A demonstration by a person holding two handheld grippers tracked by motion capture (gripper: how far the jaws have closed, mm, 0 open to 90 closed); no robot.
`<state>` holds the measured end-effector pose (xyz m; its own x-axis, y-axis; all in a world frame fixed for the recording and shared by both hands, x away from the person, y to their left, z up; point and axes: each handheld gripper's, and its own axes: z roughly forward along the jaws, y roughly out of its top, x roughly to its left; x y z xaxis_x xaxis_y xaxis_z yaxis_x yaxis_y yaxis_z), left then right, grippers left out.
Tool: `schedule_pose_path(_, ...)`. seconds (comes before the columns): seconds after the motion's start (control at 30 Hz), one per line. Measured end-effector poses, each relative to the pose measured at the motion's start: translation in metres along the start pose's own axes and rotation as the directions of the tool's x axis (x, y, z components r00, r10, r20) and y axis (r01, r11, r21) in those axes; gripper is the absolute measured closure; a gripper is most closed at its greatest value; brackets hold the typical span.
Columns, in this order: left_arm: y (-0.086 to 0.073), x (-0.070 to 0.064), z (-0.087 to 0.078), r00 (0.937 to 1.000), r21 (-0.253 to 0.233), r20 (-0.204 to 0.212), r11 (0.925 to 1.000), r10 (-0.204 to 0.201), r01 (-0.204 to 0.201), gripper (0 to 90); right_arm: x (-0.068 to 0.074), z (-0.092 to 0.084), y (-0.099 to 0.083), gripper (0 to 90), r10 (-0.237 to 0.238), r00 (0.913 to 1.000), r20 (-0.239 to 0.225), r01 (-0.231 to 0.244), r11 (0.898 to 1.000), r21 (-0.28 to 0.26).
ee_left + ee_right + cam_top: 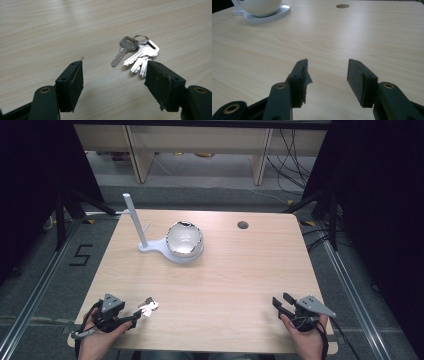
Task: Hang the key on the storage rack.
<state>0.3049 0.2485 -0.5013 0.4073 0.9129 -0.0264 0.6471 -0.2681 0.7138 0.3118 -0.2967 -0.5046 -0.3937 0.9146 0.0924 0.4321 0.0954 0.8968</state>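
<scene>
Pale wooden table (225,285) fronts dark curtains. Left gripper (113,75) stands released, its jaws wide apart just short of the bunch of keys (137,53) lying flat; high view blurs them. Right gripper (328,72) is released too, over bare wood; white bowl (259,6) is cropped

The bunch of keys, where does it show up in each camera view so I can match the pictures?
High view: the bunch of keys lies on the table near its front left edge, just ahead of the open left hand-held gripper.
Left gripper view: the keys lie right of centre, just beyond the right jaw.
Right gripper view: not in it.
Shared landmark: the white bowl on its stand.
</scene>
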Motion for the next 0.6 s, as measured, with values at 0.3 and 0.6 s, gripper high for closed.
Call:
schedule_pose_path(0.3, 0.052, -0.005, 0.006, 0.9916, 0.172, 0.109, 0.9812, 0.07, -0.088, 33.2, 0.002, -0.003, 0.004, 51.2, -0.017, 0.9994, -0.029, 0.017, 1.0, -0.001)
schedule_pose_path(0.6, 0.088, -0.009, 0.03, 0.9761, 0.417, 0.13, 0.8838, 0.174, -0.213, 32.6, 0.007, -0.004, 0.003, 50.8, -0.004, 0.9975, -0.071, 0.004, 1.0, -0.008)
